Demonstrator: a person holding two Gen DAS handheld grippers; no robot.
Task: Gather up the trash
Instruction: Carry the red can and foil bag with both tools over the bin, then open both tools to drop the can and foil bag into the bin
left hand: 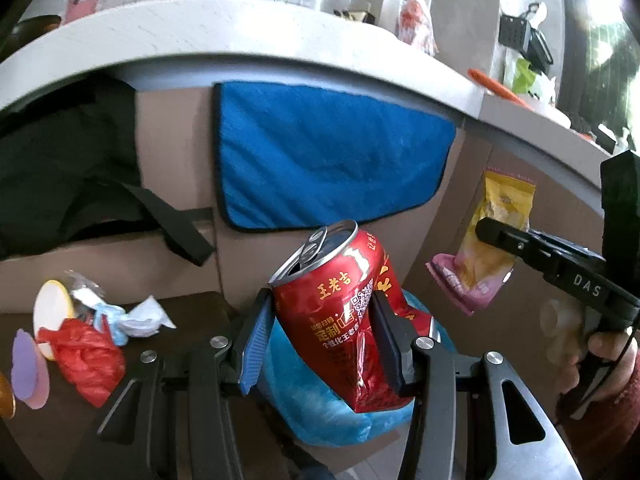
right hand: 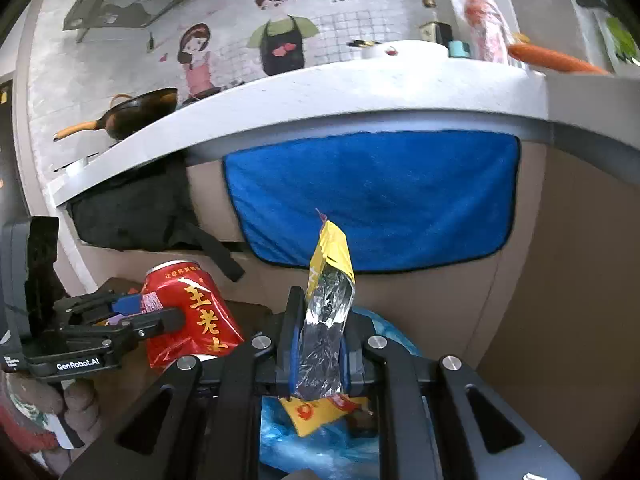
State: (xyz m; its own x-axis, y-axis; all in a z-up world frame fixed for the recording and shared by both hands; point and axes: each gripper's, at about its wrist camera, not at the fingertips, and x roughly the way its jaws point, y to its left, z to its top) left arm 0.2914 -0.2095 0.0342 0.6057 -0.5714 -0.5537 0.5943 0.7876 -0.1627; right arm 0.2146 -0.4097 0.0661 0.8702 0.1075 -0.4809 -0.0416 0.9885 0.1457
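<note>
We grip the crushed can [left hand: 340, 320] in our left tongs [left hand: 320, 332], half open. Our right tongs [right hand: 320, 344] pinch the wrapper [right hand: 326, 320] nearly shut. Both hang directly above the blue bag [right hand: 320, 444].

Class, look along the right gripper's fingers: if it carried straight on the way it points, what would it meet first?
Most likely the blue cloth hanging on the cabinet front, directly beyond the snack wrapper pinched in the right gripper. Depth is hard to judge.

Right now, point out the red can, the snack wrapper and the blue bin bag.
red can [left hand: 340, 304]: left wrist view, printed side.
snack wrapper [right hand: 324, 336]: right wrist view, silver inside.
blue bin bag [left hand: 312, 404]: left wrist view, crinkled side.
</note>
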